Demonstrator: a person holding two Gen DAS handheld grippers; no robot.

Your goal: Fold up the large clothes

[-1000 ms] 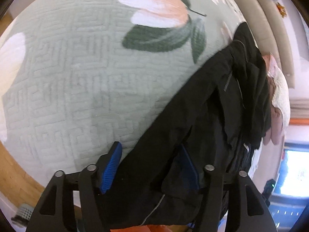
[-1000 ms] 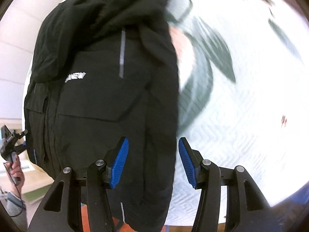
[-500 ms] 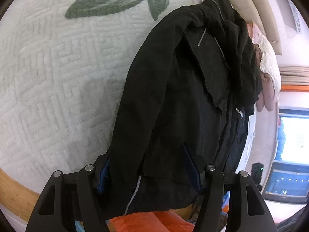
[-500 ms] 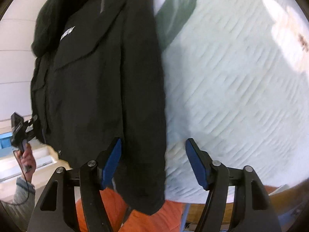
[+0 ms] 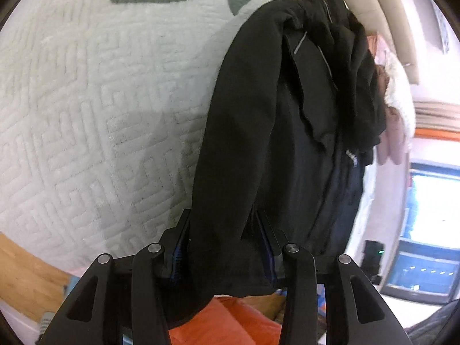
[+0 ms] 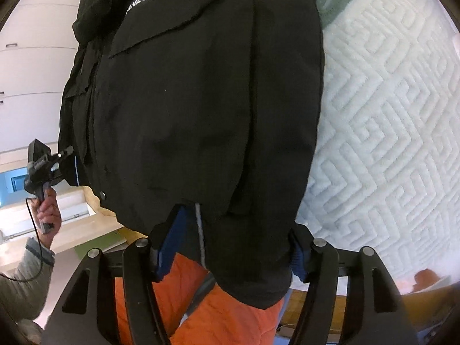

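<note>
From the left wrist camera, a pale green bedspread (image 5: 86, 115) with a raised maze pattern and a printed flower fills the left; a screen (image 5: 425, 273) glows at the far right. The left gripper (image 5: 222, 247) is clamped on a bunched fold of the black jacket (image 5: 273, 129), which hangs off the bedspread's right edge.

From the right wrist camera, the bedspread (image 6: 388, 129) lies to the right, with white cabinets (image 6: 26, 72) to the left. The right gripper (image 6: 233, 247) pinches the jacket's (image 6: 201, 100) hem, above orange trousers (image 6: 230, 316).
</note>
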